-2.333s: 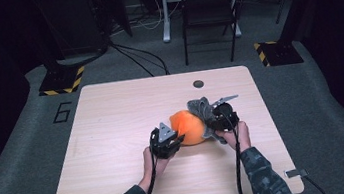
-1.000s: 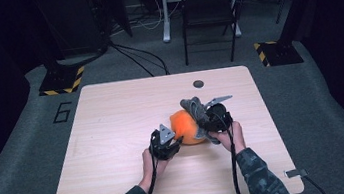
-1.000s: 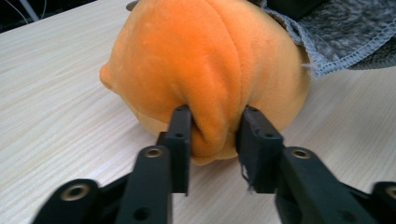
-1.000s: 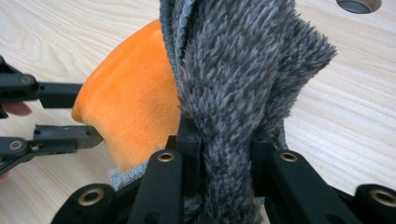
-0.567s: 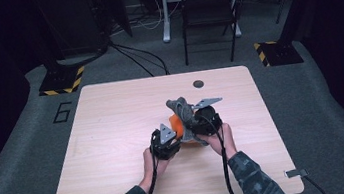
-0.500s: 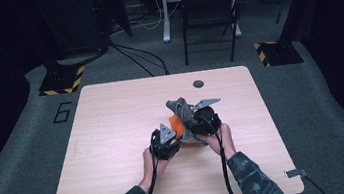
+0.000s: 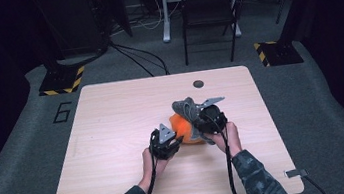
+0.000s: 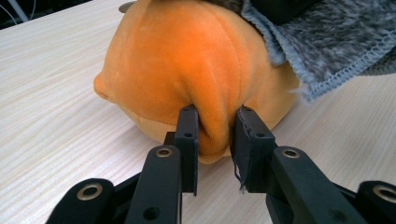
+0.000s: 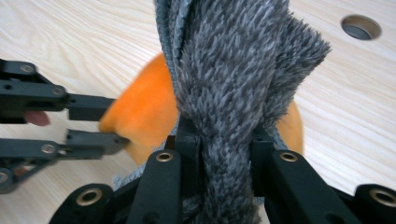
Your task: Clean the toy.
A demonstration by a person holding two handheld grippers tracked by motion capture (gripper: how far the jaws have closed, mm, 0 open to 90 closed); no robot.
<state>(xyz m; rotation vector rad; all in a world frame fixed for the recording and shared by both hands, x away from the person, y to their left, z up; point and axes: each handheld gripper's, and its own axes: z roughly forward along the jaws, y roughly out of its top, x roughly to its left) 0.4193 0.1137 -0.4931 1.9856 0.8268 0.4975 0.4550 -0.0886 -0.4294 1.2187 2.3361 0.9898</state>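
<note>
An orange plush toy (image 7: 178, 124) lies on the light wooden table (image 7: 112, 115), just right of the middle. In the left gripper view my left gripper (image 8: 215, 135) is shut on a pinched fold of the orange plush toy (image 8: 187, 60) at its near lower edge. My right gripper (image 9: 222, 140) is shut on a bunched fuzzy grey cloth (image 9: 233, 70), held over the toy (image 9: 140, 116). From above, the grey cloth (image 7: 186, 109) drapes across the toy's top and right side. The left gripper (image 7: 178, 139) is at the toy's front left, the right gripper (image 7: 198, 124) at its right.
A round cable hole (image 7: 198, 84) is set in the table near its far edge. Behind the table stand a dark folding chair (image 7: 209, 11) and two bases with yellow-black stripes (image 7: 59, 81) (image 7: 275, 50). Both forearms come in over the table's near edge.
The right gripper has carried the grey cloth leftward over the orange toy, which is now largely covered from above. The left gripper has stayed at the toy's front left.
</note>
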